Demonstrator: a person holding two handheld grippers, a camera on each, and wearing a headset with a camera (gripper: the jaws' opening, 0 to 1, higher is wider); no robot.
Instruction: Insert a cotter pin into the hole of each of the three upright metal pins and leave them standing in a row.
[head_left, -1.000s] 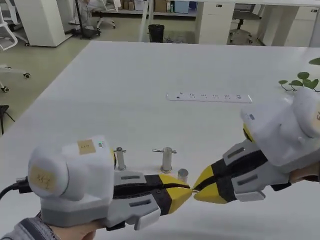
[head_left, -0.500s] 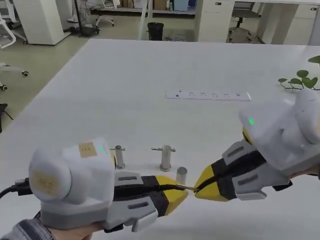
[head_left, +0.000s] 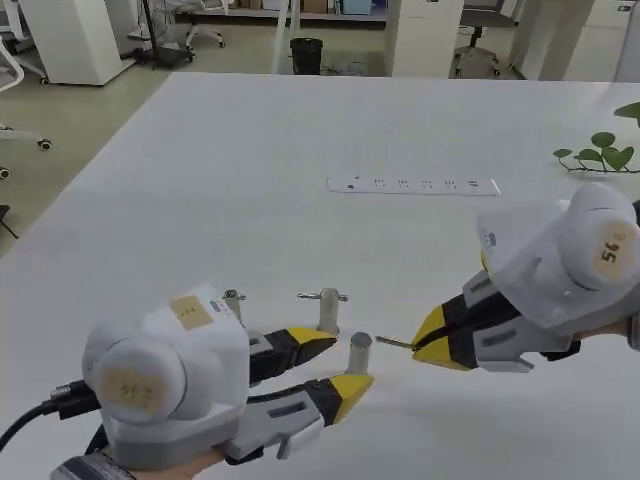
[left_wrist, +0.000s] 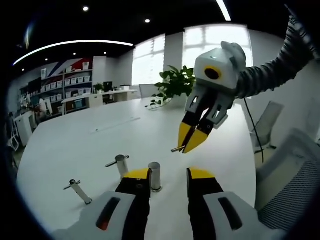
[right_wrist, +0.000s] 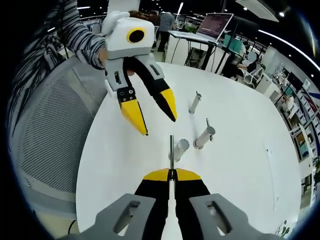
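Head view puts the right gripper (head_left: 415, 347) at lower right, its jaws clenched on a thin cotter pin (head_left: 393, 342) that sticks out toward frame centre. The free end is just beside the top of the nearest metal pin (head_left: 359, 352), which has nothing through it. The left gripper (head_left: 350, 358) sits at lower left, jaws spread apart and holding nothing, with that bare pin upright just off their tips. In the left gripper view the pin shows in the gap between the jaws, low in the centre.

Left of it in the head view stand the middle metal pin (head_left: 327, 308) and the far metal pin (head_left: 233, 303), each with a cotter through its top. All three are upright on the white table (head_left: 250, 180). A power strip (head_left: 413, 185) lies above centre, and a plant (head_left: 600, 155) is at the upper right edge.
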